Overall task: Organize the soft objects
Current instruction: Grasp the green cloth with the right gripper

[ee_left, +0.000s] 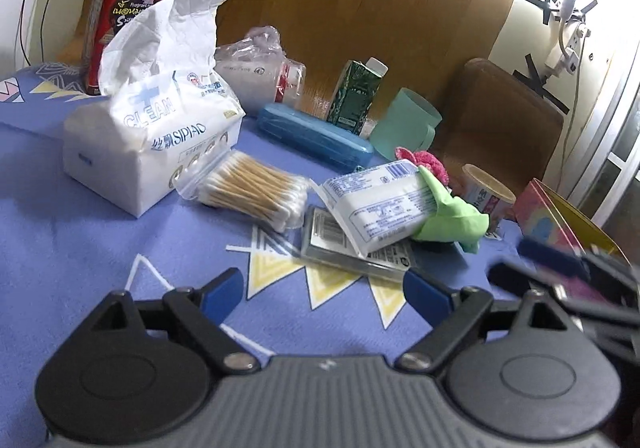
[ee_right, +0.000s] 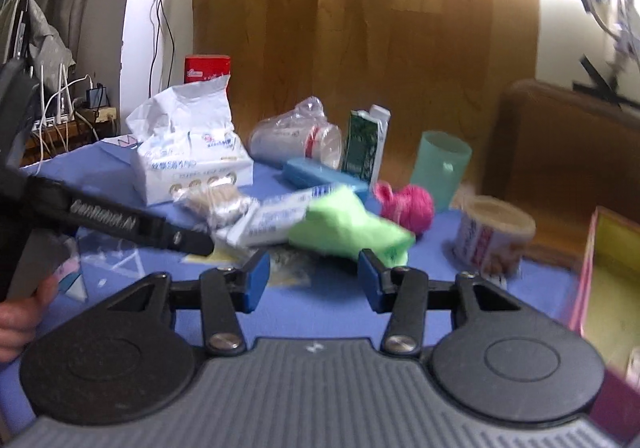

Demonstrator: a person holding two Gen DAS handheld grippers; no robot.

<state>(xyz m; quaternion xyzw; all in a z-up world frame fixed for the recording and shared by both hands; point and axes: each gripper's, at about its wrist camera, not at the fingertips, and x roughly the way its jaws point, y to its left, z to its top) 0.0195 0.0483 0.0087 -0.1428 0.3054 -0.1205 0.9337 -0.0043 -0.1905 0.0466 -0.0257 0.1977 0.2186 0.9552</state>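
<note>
Both sets of fingers stand spread and empty: the left gripper (ee_left: 324, 294) wide, the right gripper (ee_right: 314, 280) narrower, just short of the crumpled green cloth (ee_right: 348, 226). This looks like the approach step. Next comes a low pinch on that limp cloth, which lies against the glossy tissue pack (ee_left: 380, 204) on the blue-clothed counter (ee_left: 80, 248).

Black left gripper (ee_left: 323, 294), blue-padded jaws, silver screws

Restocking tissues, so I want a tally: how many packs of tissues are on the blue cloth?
2. The large open tissue pack stands at the left by the red tin; the small flat tissue pack lies mid-table, leaning on the green cloth. Others may be hidden.
</note>
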